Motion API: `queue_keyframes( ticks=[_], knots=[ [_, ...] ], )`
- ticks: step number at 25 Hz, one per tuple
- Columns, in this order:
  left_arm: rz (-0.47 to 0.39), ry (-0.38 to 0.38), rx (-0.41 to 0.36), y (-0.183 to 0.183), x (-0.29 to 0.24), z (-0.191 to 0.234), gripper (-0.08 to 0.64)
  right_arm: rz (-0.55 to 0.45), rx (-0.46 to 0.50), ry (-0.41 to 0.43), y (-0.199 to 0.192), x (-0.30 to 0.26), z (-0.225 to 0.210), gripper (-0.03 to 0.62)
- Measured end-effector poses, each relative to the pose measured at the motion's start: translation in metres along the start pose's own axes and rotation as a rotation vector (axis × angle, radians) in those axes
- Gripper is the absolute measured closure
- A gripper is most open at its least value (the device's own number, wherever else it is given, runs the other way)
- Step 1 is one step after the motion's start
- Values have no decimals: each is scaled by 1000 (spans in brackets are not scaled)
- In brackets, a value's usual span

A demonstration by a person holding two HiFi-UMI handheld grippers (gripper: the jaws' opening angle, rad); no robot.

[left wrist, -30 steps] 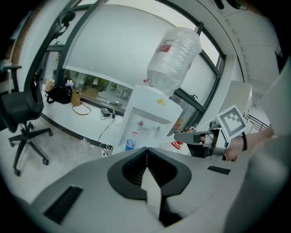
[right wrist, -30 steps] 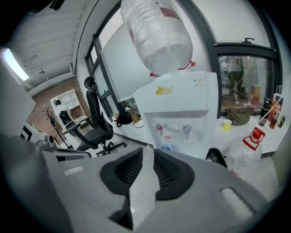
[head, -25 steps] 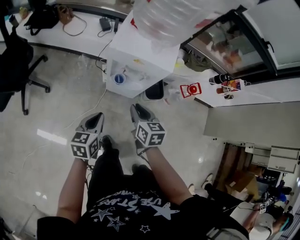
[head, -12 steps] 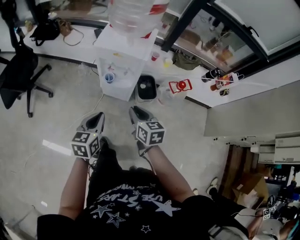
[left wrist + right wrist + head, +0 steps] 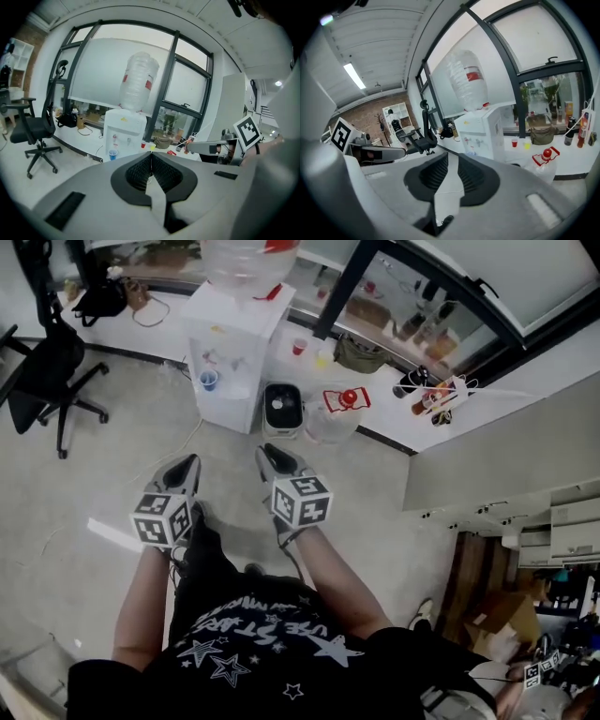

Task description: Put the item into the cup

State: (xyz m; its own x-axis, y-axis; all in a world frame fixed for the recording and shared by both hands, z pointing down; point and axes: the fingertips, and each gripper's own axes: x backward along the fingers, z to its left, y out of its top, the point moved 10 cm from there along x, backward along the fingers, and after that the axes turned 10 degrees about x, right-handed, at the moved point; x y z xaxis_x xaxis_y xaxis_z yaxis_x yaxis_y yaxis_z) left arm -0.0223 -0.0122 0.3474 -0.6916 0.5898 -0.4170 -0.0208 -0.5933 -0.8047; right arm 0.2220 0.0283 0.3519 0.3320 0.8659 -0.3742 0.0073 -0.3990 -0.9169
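Note:
Both grippers are held out at waist height above the floor, with nothing between their jaws. My left gripper (image 5: 190,463) (image 5: 151,153) is shut, its pads meeting at the tip. On my right gripper (image 5: 265,452) (image 5: 453,157) the jaws stand slightly apart, so it is open by a narrow gap. A blue cup (image 5: 208,381) (image 5: 112,153) sits on the tray of the white water dispenser (image 5: 230,338) (image 5: 123,131) ahead. On the white counter beyond stand a red cup (image 5: 298,346) (image 5: 514,142) and a yellow cup (image 5: 322,358) (image 5: 527,145).
A black bin (image 5: 281,409) and a clear jug with a red cap (image 5: 339,407) (image 5: 545,158) stand on the floor right of the dispenser. A black office chair (image 5: 56,371) (image 5: 35,133) is at the left. Bottles (image 5: 427,395) sit on the counter at the right.
The dispenser and counter now look smaller and farther off in the head view. Both grippers stay side by side in front of the person, the left one slightly lower.

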Motion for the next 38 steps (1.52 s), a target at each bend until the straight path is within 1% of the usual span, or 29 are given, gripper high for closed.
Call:
queue_keyframes(
  ticks=[4,5,6,9,13,17,21,26,32,38],
  knots=[
    [-27,15,-1,-16,17,-34,554,-38,49,44,-4,37,6,530],
    [-32,18,-2,-22,21,-42,554,-47,57,47,-6,47,7,544],
    [-37,20,-2,-27,25,-51,554,-57,65,48,-8,55,8,590],
    [-47,28,1,-44,40,-72,554,-69,80,68,-14,79,13,591],
    [-52,41,0,-59,59,-88,554,-72,71,114,-20,101,23,591],
    [-61,48,-10,-69,75,-102,554,-59,90,125,-28,120,31,592],
    [-73,53,-21,-74,88,-110,554,-61,108,139,-31,129,42,592],
    [-79,63,-16,-81,104,-118,554,-47,121,171,-34,137,57,592],
    [-78,73,-8,-84,112,-108,554,-43,128,180,-32,130,71,592],
    [-79,86,-1,-92,116,-104,554,-18,131,199,-43,123,77,592]
  ],
)
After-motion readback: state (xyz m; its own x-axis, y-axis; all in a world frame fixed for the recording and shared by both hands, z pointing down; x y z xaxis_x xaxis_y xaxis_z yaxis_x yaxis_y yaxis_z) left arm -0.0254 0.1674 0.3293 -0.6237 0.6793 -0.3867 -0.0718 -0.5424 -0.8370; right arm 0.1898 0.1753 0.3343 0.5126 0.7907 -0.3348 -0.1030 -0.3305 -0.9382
